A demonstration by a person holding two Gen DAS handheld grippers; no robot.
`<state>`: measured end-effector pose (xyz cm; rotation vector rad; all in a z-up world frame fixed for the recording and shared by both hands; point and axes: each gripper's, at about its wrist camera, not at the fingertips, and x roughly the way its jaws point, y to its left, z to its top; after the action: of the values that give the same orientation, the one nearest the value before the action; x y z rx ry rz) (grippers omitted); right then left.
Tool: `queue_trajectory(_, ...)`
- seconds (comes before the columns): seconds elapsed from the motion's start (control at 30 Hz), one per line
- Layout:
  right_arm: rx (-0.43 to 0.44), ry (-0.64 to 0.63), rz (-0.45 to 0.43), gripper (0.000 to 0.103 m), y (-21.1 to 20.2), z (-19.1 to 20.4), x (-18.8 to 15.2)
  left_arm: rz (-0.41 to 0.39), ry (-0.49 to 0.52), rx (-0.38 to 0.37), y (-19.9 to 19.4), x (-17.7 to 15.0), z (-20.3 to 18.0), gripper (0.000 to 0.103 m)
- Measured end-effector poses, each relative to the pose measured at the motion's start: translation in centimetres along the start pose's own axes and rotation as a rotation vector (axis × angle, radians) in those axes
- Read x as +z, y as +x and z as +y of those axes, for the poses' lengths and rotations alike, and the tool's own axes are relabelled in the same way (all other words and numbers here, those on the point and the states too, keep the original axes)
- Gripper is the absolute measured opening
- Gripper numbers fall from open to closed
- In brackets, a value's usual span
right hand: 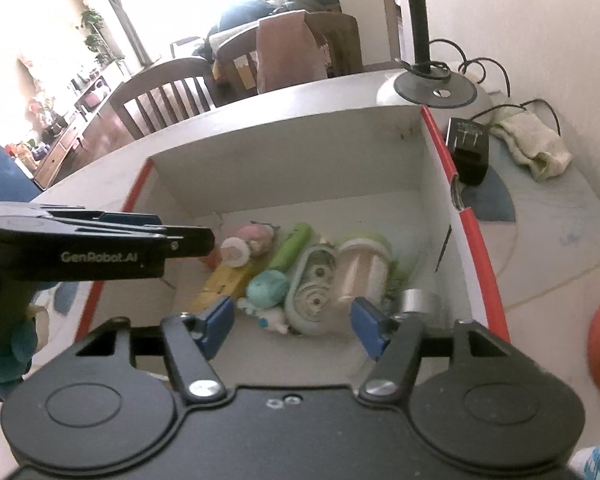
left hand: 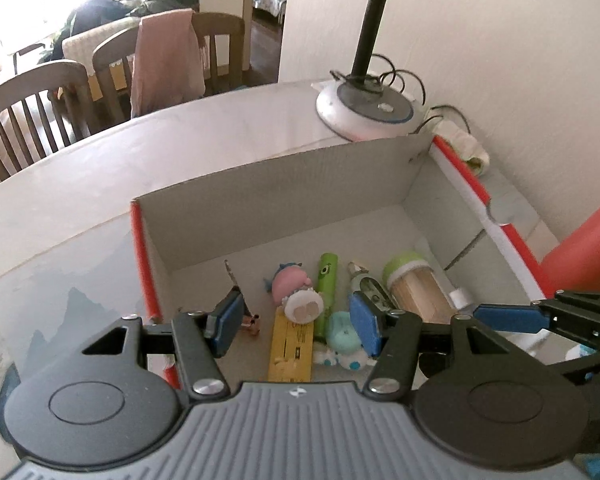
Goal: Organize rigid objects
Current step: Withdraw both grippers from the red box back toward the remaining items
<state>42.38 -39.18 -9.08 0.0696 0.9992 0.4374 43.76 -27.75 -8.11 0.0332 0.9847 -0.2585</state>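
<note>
Left gripper (left hand: 296, 326) hangs half-open and empty over the box (left hand: 284, 184); toys (left hand: 300, 300) lie packed below its pads, collected there. Right view: right gripper (right hand: 294, 326) likewise parted, empty, above the toothpick jar (right hand: 360, 272).

A lived-in home dining area. Beyond the fingers, past the table's (left hand: 180, 148) far edge, stand wooden slat-back chairs (left hand: 32, 108), one draped with a pink garment (left hand: 166, 60). Farther off, clothes pile by a bright window, and a sideboard (right hand: 66, 140) carries household clutter and houseplants (right hand: 96, 36).
</note>
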Motion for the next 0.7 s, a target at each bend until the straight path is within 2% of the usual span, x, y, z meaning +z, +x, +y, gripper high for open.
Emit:
queue_trajectory(0.27, 0.001, -0.003, -0.042, 0.071, -2.4, 2.2, -1.1, -0.055, 0.013, -0.03, -4.4, -2.0, 0.8, 0.058)
queue_trajectory(0.33, -0.001, -0.008, -0.054, 0.077, -3.0, 3.0, -1.5, -0.07, 0.024, -0.031, -5.6, -2.6, 1.1, 0.058)
queue_trajectory(0.43, 0.007, -0.015, -0.072, 0.081, -4.0, 4.4, -2.2, -0.088, 0.026, -0.042, -7.4, -3.6, 1.7, 0.058)
queue_trajectory(0.53, 0.025, -0.01, -0.079, 0.083, -4.7, 5.8, -2.8, -0.109, 0.028, -0.045, -9.2, -4.7, 2.4, 0.068)
queue_trajectory(0.7, 0.037, -0.019, -0.088, 0.086, -5.3, 8.3, -3.8, -0.124, 0.031, -0.044, -11.5, -6.7, 3.9, 0.069)
